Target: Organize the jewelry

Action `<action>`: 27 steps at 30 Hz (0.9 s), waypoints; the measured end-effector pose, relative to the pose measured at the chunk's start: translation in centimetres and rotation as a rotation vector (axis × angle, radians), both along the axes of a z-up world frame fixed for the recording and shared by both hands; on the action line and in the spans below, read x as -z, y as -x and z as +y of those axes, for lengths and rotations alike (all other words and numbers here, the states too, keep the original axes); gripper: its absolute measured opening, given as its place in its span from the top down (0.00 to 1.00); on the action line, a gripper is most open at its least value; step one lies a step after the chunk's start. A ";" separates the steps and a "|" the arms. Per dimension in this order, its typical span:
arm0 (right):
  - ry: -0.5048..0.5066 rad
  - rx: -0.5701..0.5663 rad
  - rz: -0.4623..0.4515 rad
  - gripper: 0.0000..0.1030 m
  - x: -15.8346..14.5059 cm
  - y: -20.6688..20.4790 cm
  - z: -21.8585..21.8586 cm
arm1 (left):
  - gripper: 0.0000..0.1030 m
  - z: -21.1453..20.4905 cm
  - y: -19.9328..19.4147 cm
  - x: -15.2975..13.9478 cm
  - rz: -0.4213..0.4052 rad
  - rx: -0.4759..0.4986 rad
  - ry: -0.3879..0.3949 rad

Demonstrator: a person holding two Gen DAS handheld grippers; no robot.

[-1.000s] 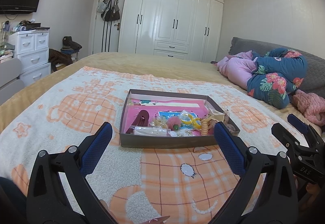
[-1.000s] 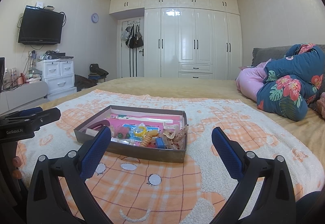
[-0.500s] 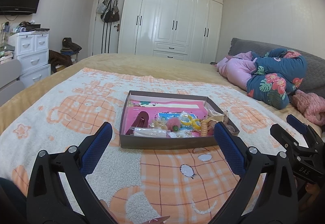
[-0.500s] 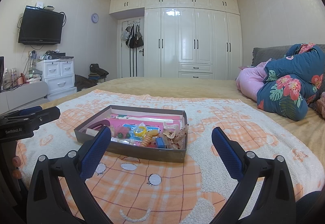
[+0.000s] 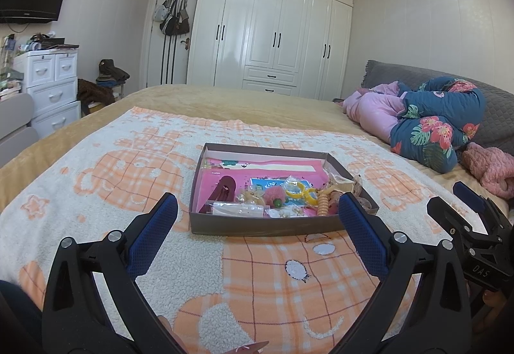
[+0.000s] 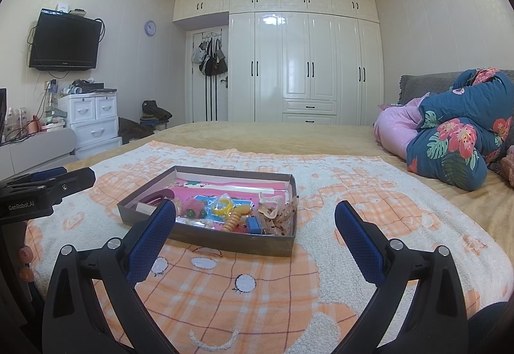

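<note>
Both the left gripper (image 5: 257,216) and the right gripper (image 6: 255,219) are hovering wide-jawed and empty just short of the shallow grey cardboard jewelry box (image 5: 257,227), lying crosswise straight ahead.

Shallow grey box (image 5: 263,227) of jumbled jewelry (image 5: 290,193) lies flat on blanket (image 5: 96,180).

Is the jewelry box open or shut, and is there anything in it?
Open and partly filled: the box has no lid on, and a yellow ring and pink pompom lie among its clutter.
</note>
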State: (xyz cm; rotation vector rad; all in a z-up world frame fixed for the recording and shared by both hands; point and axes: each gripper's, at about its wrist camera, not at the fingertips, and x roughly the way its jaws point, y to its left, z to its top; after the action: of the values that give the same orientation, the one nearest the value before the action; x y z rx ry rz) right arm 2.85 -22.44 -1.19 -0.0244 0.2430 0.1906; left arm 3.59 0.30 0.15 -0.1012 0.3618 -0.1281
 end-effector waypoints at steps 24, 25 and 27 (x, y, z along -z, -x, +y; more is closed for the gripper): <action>0.001 -0.001 0.005 0.06 0.0 0.1 0.3 | 0.11 -0.1 -0.1 -0.1 0.001 0.000 0.006; 0.002 -0.001 0.005 0.06 0.0 0.1 0.3 | 0.11 -0.2 -0.1 -0.2 0.000 -0.002 0.006; 0.002 -0.002 0.006 0.06 0.0 0.0 0.3 | 0.11 0.0 -0.1 -0.1 0.001 -0.003 0.020</action>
State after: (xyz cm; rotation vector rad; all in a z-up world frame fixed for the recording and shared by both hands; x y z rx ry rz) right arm 2.81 -22.16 -1.20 -0.0258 0.2490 0.1924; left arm 3.65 0.30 0.27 -0.1220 0.3615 -0.1290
